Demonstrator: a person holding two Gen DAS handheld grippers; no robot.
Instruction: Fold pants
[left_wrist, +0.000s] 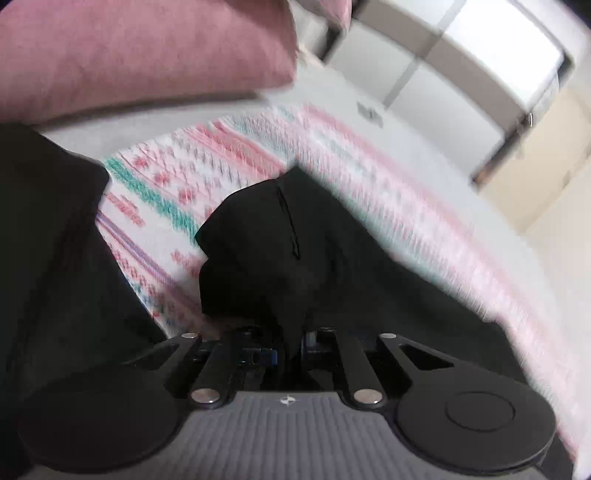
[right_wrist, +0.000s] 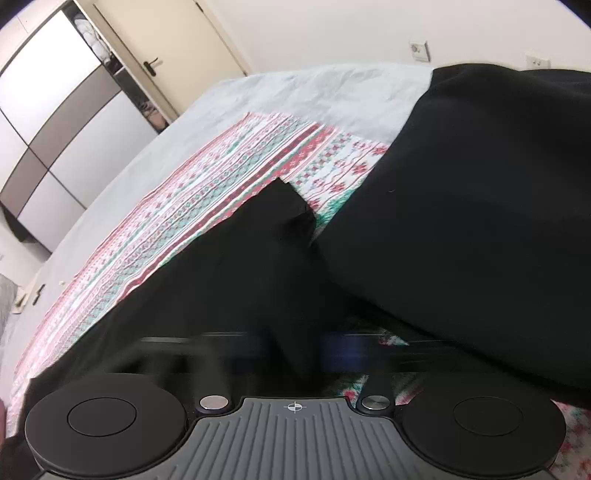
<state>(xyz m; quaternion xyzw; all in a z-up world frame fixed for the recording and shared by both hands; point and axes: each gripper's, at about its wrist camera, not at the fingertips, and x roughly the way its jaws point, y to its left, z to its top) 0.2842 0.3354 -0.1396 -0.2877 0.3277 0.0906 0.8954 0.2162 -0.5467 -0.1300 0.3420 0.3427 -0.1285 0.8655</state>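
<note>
My bed had a pale blue-white sheet on it. A striped cloth with pink, red and green flower rows lay flat on the sheet. The soft black pants lay on that cloth. A big pink pillow sat nearby.

Bedroom with cream walls. Cream door with dark handle, beside wardrobe with white and grey panels. Wall sockets. Bed under pale sheet, patterned blanket, pink pillow.

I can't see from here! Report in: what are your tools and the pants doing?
Left tool shut on black pants. Right tool shut on pants too, view blurred. Pants bunched on patterned blanket. Pink pillow beyond, not blocking.
</note>
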